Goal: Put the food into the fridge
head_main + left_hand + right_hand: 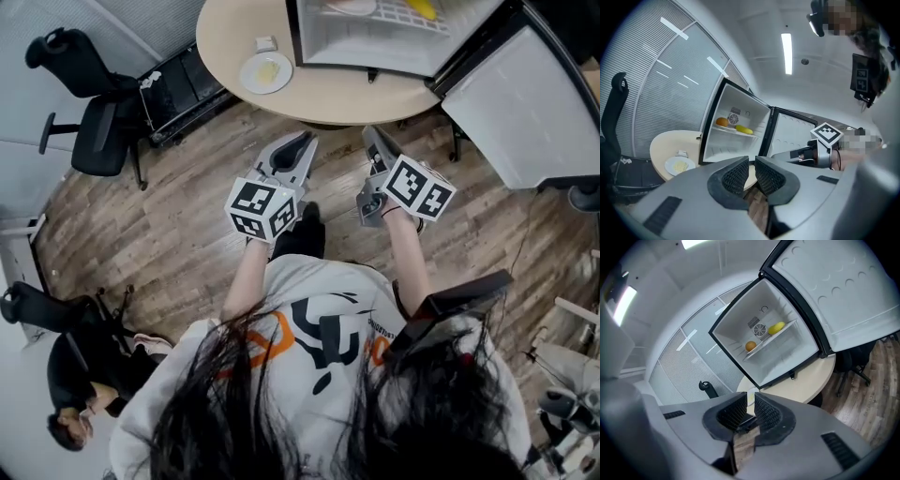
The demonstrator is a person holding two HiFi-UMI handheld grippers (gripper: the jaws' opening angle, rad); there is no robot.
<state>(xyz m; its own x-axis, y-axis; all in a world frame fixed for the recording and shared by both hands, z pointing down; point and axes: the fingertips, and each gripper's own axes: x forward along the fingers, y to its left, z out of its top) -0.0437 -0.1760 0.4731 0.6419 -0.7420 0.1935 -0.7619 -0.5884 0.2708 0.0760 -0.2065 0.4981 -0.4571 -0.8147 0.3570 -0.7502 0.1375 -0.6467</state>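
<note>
i'm looking at pale yellow food (269, 70) lying flat on a round white plate (249, 77) on the beige table (328, 98); i'm holding the left gripper (751, 161) and right gripper (750, 400) closed, both empty.

Black office chair (98, 141) off to my left, wood-plank floor (187, 230) beneath me, round beige table (225, 33) ahead, slatted blinds (665, 108), ceiling strip light (786, 52)

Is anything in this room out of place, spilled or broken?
Nothing looks spilled or broken. The one oddity: the small fridge stands on the round table with its door swung wide open, while a plate of pale food sits out on the table beside it, not inside with the orange.
</note>
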